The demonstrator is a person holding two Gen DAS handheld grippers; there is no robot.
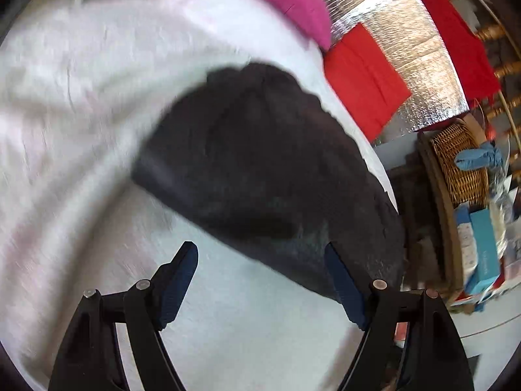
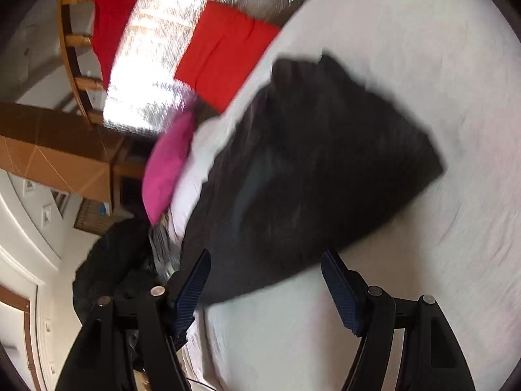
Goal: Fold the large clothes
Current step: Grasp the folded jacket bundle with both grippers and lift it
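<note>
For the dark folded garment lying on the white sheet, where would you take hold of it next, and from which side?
Probably the near edge of the dark garment, coming in low from the holder's side. It lies flat on the white sheet with that edge just ahead of the right gripper and a corner near the left gripper. Both jaws stand open, nothing between them; blur hides the fold lines.

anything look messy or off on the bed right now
Nothing damaged or spilled. The dark garment lies bunched and skewed on the white sheet, its far edge rumpled rather than squared. Both the left gripper and right gripper are open and empty.
</note>
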